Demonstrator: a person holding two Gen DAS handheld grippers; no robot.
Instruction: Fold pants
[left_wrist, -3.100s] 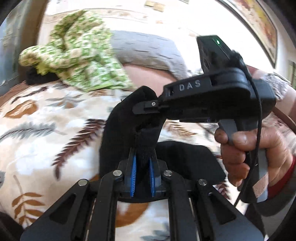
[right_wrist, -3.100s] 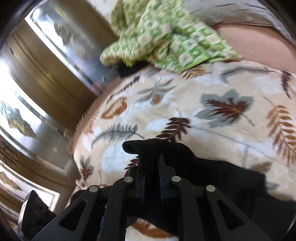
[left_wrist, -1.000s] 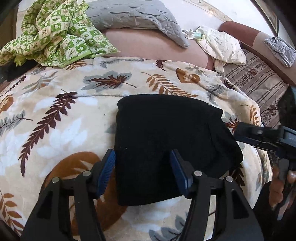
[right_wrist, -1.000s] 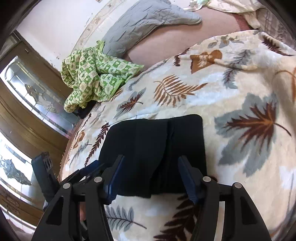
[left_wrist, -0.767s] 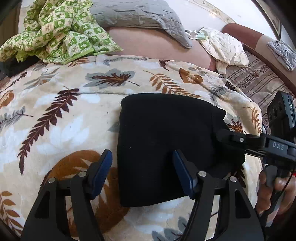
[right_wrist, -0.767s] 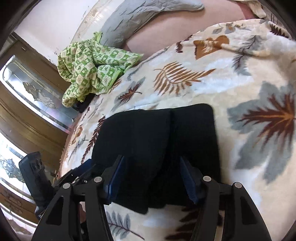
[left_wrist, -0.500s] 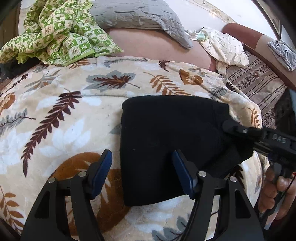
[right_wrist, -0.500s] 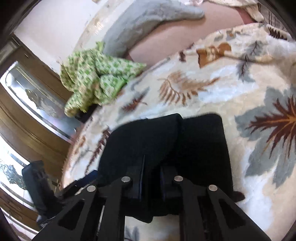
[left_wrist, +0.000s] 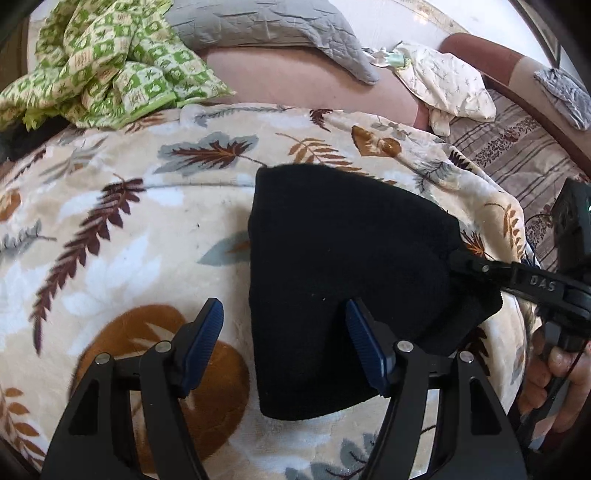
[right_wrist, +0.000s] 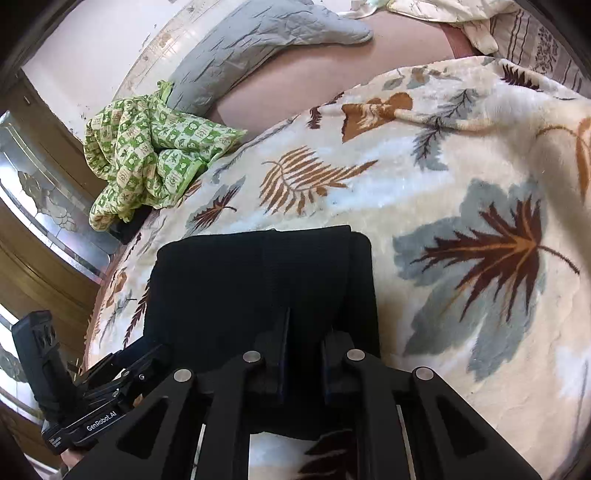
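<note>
The black pants (left_wrist: 332, 258) lie folded into a thick rectangle on the leaf-print blanket (left_wrist: 110, 221). My left gripper (left_wrist: 284, 332) is open, its blue pads (left_wrist: 212, 328) straddling the pants' near left corner without pressing it. My right gripper (right_wrist: 304, 332) is shut on the near edge of the pants (right_wrist: 240, 280), with black cloth pinched between its fingers. In the left wrist view the right gripper (left_wrist: 480, 267) comes in from the right and bites the pants' right edge, which bunches up there. The left gripper (right_wrist: 147, 358) shows at the lower left of the right wrist view.
A crumpled green checked cloth (left_wrist: 110, 55) and a grey pillow (left_wrist: 258, 26) lie at the far side of the bed. A cream cloth (left_wrist: 443, 85) rests on the striped sheet (left_wrist: 517, 158) to the right. A wooden cabinet with glass panels (right_wrist: 37, 221) stands beside the bed.
My right gripper went from open over the pants to shut on their edge, and that edge now bunches. The left gripper stayed open in place.
</note>
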